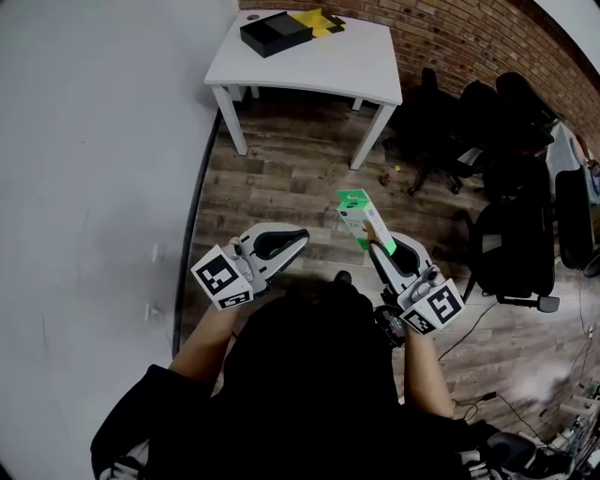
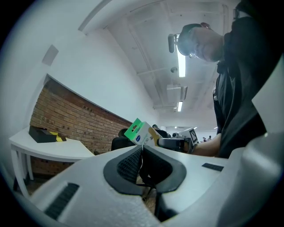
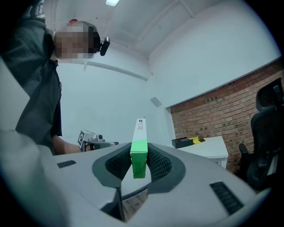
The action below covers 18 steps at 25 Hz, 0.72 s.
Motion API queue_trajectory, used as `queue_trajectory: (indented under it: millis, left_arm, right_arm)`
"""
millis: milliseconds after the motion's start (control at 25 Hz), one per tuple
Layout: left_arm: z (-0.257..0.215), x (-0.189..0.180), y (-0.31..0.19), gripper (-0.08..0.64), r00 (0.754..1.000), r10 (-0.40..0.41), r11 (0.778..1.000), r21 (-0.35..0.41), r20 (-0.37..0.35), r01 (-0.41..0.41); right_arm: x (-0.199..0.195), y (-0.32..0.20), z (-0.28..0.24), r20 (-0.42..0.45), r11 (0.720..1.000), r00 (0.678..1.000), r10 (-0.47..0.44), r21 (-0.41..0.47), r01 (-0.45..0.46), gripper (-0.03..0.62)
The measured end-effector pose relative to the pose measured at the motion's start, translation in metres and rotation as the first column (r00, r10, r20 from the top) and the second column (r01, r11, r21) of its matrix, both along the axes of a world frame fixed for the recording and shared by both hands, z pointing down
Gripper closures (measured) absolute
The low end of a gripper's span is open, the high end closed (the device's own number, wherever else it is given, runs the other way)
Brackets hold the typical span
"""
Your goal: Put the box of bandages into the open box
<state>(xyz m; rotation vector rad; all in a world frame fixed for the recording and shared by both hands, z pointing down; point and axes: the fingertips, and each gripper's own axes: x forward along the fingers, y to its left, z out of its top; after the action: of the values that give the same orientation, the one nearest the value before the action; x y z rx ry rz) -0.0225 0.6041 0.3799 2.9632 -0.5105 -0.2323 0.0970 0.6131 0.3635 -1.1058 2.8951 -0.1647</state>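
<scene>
1. Gripping the slim green-and-white cardboard box of bandages between its pads, the right tool held it in the air in front of the person, above the wooden plank floor. The right gripper view showed the jaws narrowed onto the box's two broad faces, with most of the box sticking out beyond them.
2. The pick-up therefore looked done; the carry and the placing were left.
3. The left tool was level beside it, apart from the box, with its jaws brought together and nothing between them.
4. The black open box sat on the far corner of the white bench by the red brick wall, with a yellow flat piece just beside it.
5. The box of bandages was well apart from that open box, with bare floor between the person and the bench.
6. Black office chairs stood off to the right, clear of a straight walk to the bench.
7. By my judgement, the task was near its middle: the person had yet to approach the bench, lower the box of bandages into the black box and let go.
</scene>
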Motion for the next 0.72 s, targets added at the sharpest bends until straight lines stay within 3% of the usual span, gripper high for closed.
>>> queue_trajectory:
  millis: [320, 720]
  left_arm:
    - [0.013, -0.014, -0.023, 0.538, 0.998, -0.056, 0.998, -0.035, 0.031, 0.057]
    - [0.014, -0.007, -0.09, 0.538, 0.993, -0.106, 0.992, -0.061, 0.059, 0.109]
  right_arm:
    - [-0.014, -0.029, 0.008, 0.025, 0.999, 0.998, -0.051, -0.015, 0.052, 0.502]
    - [-0.002, -0.101, 0.011, 0.056, 0.996, 0.995, -0.083, -0.037, 0.085, 0.502]
